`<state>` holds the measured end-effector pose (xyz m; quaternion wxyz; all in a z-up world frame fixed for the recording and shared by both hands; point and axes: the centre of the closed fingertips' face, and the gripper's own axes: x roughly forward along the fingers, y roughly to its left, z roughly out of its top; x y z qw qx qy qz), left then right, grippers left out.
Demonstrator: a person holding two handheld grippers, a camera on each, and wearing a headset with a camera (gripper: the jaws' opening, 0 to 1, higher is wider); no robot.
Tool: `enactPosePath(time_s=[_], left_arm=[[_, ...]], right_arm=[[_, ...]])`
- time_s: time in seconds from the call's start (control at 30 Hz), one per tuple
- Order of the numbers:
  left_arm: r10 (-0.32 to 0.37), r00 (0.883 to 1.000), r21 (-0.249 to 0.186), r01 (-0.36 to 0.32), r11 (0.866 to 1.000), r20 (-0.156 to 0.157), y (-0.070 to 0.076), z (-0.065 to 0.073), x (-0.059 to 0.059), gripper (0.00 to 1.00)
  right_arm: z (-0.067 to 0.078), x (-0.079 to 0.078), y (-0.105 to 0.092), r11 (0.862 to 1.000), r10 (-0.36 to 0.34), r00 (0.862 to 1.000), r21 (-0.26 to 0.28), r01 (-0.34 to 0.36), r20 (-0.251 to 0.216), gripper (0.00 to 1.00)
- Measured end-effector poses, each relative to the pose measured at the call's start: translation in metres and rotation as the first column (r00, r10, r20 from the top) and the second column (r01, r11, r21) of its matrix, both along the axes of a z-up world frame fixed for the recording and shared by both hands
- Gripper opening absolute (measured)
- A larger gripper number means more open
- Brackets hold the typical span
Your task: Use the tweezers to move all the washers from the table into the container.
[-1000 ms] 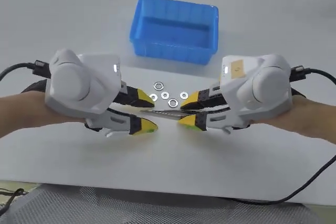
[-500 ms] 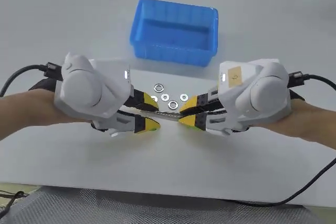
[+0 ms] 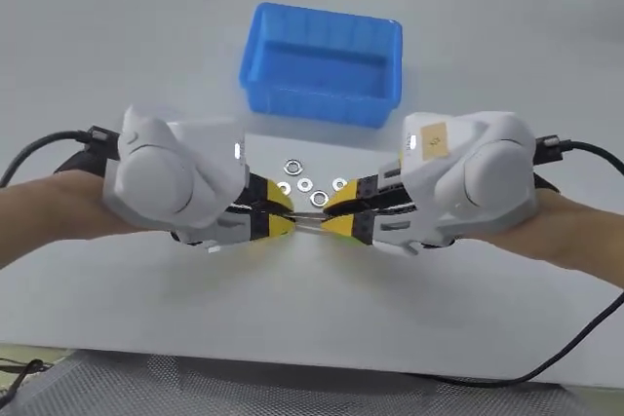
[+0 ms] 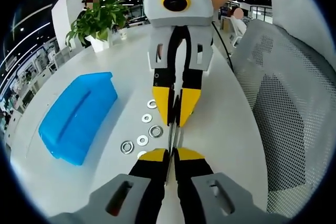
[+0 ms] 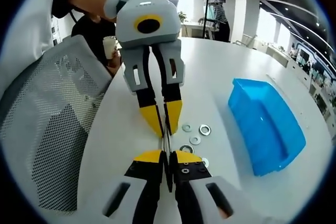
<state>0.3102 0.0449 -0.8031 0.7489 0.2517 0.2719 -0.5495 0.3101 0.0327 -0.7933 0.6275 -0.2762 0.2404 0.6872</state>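
Closer together now, L gripper [image 3: 276,222] & R gripper [image 3: 337,222] both clamp tweezers [image 3: 306,226], washers [image 3: 304,184] just beyond

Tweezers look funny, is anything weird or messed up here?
A bit odd: the tweezers are pinched from both ends, left gripper and right gripper nose to nose. The washers lie flat on the table; nothing looks spilled or broken.

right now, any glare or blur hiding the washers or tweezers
Head view: soft even light, faint shadows, washers sharp on the white table. Left gripper view: fisheye curves the table edge and container; tweezers are a thin edge-on sliver. Right gripper view: same bending, no glare on the washers.
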Motion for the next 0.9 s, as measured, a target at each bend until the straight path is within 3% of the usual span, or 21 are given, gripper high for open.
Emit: enactPosePath(time_s=[0.2, 0.4, 0.57, 0.9], left_arm=[[-0.021, 1.000, 0.025, 0.021, 0.999, -0.008, -0.001, 0.001, -0.003, 0.07], [-0.035, 0.999, 0.009, 0.036, 0.999, -0.020, -0.006, 0.016, -0.010, 0.07], [-0.012, 0.999, -0.010, 0.011, 1.000, -0.031, -0.007, 0.025, -0.010, 0.07], [0.003, 1.000, -0.063, -0.002, 0.998, 0.011, -0.017, 0.053, -0.009, 0.07]], right_arm=[[-0.002, -0.004, -0.001, 1.000, 0.025, 1.000, -0.011, -0.025, 0.015, 0.08], [-0.005, -0.009, -0.004, 0.997, 0.066, 0.997, -0.034, -0.065, 0.050, 0.08], [0.001, -0.009, -0.004, 0.998, 0.068, 0.996, -0.016, -0.068, 0.064, 0.08], [0.013, -0.006, -0.006, 0.998, 0.059, 0.995, 0.027, -0.061, 0.082, 0.09]])
